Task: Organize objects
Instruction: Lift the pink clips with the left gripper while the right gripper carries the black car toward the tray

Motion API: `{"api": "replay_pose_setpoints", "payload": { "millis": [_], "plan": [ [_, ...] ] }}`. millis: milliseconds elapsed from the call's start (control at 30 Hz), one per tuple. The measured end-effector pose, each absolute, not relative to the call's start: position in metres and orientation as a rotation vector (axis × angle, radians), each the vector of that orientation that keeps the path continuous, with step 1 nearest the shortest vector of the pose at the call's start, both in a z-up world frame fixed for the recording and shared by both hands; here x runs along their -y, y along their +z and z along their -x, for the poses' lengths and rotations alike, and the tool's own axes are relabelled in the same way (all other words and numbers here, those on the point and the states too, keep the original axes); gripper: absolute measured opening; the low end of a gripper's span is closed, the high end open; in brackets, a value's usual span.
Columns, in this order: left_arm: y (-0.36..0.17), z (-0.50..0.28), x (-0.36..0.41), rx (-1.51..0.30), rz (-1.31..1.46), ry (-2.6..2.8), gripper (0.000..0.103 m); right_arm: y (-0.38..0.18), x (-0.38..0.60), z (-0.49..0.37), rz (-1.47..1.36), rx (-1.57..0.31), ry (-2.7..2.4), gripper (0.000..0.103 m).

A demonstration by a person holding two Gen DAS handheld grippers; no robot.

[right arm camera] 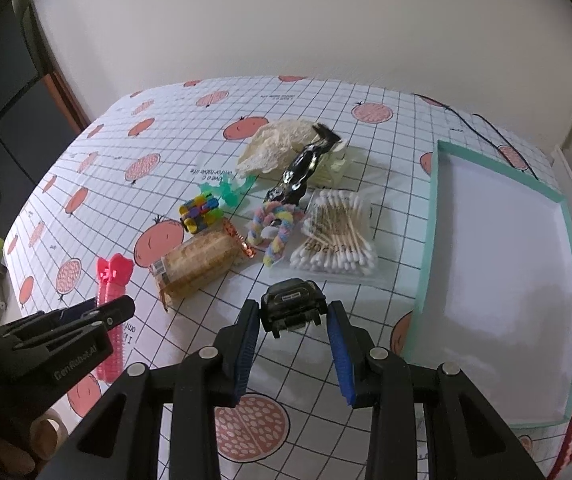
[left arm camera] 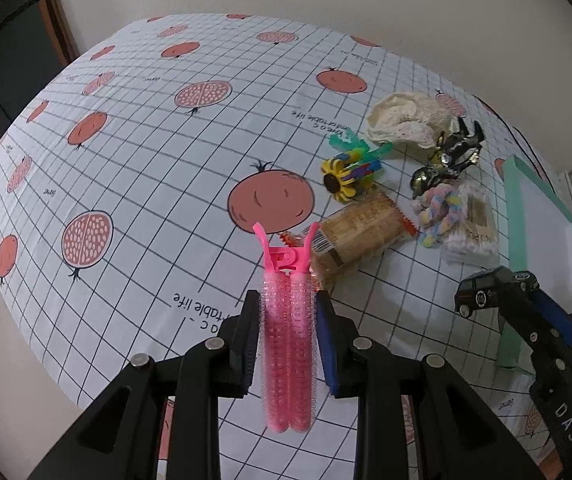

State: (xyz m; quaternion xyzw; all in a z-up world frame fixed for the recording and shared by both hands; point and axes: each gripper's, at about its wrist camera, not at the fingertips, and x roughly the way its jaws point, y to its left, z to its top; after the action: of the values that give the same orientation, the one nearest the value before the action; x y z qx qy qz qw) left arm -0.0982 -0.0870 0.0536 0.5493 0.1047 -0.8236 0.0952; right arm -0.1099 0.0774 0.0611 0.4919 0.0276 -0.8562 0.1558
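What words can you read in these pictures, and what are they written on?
"DAS": on the black right gripper, seen from the left wrist.
"GenRobot.AI": on the black left gripper, seen from the right wrist.
"table life": printed on the white grid tablecloth with red fruit; the rest of that line is hidden.
Clear bag of cotton swabs: upside-down print, too blurred.
Black toy car: plate too small.

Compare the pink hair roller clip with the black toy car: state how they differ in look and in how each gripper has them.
The pink hair roller clip is long, bristly and translucent; the black toy car is short, boxy and glossy. The clip lies lengthwise between the left gripper fingers, which press its sides; the car sits at the right gripper fingertips with gaps either side. The clip reaches past the fingertips; the car barely enters them. Both are over the tablecloth.
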Motion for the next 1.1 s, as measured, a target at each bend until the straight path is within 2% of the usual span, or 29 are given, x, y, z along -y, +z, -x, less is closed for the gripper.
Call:
{"api": "replay_pose_setpoints", "payload": {
  "millis": [500, 900, 1100],
  "plan": [
    [0.089, 0.108, 0.049, -0.348, -1.476, -2.663, 0.028, 0.091, -0.157, 0.121, -1.33, 0.075, -2.624, 0.037],
    [0.109, 0.132, -0.042, -0.149, -1.446, -2.899, 0.028, 0.085, -0.247, 0.136, -1.409, 0.186, -2.775, 0.037],
    [0.104, 0.15, -0.087, -0.112, -1.48, -2.981, 0.028, 0.073, -0.286, 0.144, -1.468, 0.216, -2.827, 0.037]
  ]
}}
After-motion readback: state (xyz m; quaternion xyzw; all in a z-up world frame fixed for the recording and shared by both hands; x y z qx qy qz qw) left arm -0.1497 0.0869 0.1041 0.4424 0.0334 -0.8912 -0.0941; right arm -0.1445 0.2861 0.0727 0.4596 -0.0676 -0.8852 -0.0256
